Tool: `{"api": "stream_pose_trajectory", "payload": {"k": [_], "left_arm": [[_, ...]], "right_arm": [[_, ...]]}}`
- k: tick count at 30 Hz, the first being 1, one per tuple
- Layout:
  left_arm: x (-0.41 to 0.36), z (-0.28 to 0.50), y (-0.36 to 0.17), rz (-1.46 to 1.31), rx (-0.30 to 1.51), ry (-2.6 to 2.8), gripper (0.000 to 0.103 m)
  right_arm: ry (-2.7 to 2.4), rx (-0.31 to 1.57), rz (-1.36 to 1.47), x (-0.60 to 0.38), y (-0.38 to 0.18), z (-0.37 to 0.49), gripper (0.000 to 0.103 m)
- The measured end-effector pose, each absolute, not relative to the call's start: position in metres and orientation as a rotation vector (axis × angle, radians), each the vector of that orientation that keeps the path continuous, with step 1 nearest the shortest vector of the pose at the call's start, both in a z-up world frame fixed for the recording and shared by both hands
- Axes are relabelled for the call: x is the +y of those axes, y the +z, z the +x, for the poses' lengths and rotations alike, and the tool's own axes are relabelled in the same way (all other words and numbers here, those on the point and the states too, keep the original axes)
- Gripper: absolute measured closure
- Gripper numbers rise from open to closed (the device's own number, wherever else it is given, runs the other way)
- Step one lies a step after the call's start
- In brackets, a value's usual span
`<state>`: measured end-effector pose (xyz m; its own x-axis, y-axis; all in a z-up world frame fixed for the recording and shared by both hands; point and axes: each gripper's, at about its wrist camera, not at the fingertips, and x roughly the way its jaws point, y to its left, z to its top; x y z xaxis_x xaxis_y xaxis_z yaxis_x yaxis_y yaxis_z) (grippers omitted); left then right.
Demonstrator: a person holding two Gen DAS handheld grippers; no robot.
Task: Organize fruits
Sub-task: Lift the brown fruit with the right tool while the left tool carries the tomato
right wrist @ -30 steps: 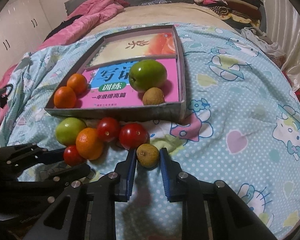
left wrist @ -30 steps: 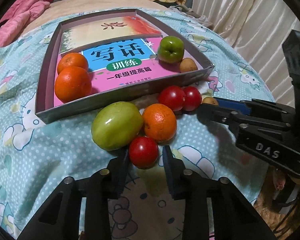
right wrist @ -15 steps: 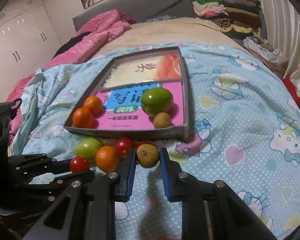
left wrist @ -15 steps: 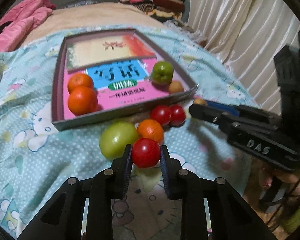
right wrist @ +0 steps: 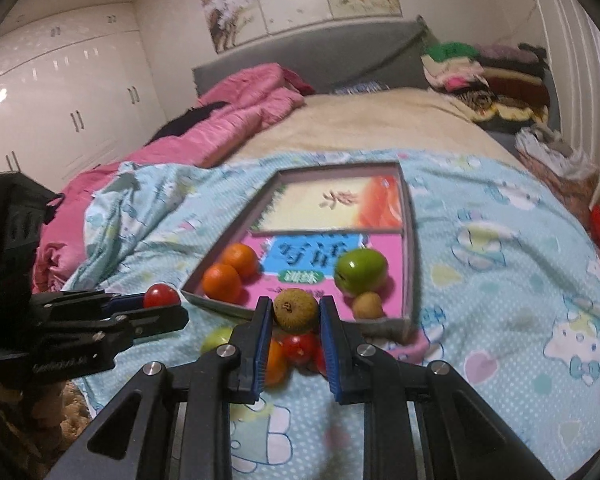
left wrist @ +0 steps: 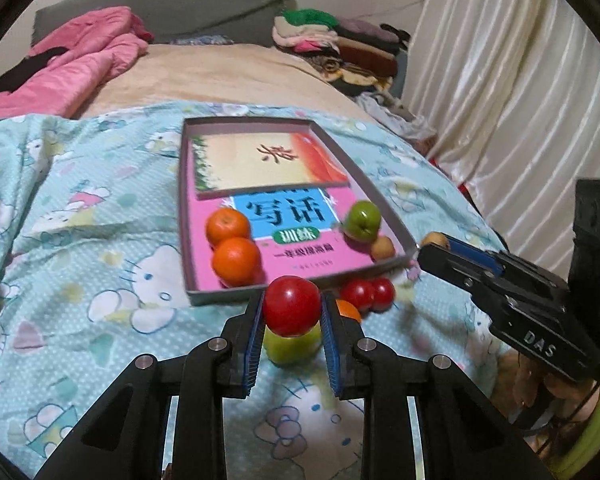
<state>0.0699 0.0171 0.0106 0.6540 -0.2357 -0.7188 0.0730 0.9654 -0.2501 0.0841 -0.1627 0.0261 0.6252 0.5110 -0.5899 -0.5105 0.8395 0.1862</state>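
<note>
Currently we've got both grippers loaded and held above the bedspread (left wrist: 100, 264). Far left in the left wrist view: pink quilt (left wrist: 72, 68) bunched by the headboard. Next, the shallow box (left wrist: 402, 232) lying on the bedspread with books as its floor; inside, two oranges (left wrist: 234, 244) touching at its near left, green apple (left wrist: 362, 220) and a small brown fruit (left wrist: 382, 247) touching at its near right. Our left gripper (left wrist: 292, 312) has its blue pads (left wrist: 254, 344) pinching a red tomato (left wrist: 292, 310), lifted clear in front of the box's near wall. Below it on the bedspread sits a green fruit (left wrist: 292, 346), mostly hidden; just right of that an orange sliver (left wrist: 348, 309), then two more tomatoes (left wrist: 366, 294) touching each other against the near wall. Right of those, our right gripper (right wrist: 294, 310) is clamped on a brown fruit (right wrist: 294, 308), raised over the loose pile, level with the box's near edge in its own view. Far right: white curtain (left wrist: 500, 100), folded clothes stack (left wrist: 340, 48) behind the box.
</note>
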Motion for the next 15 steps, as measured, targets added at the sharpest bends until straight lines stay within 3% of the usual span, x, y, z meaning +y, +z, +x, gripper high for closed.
{"api": "stream_pose_trajectory", "payload": {"k": [15], "left_arm": [[0.026,0.086,0.022,-0.233,0.799,-0.125,0.076]], "right_arm": [[0.585,0.621,-0.033,-0.159,0.034,0.089,0.079]]}}
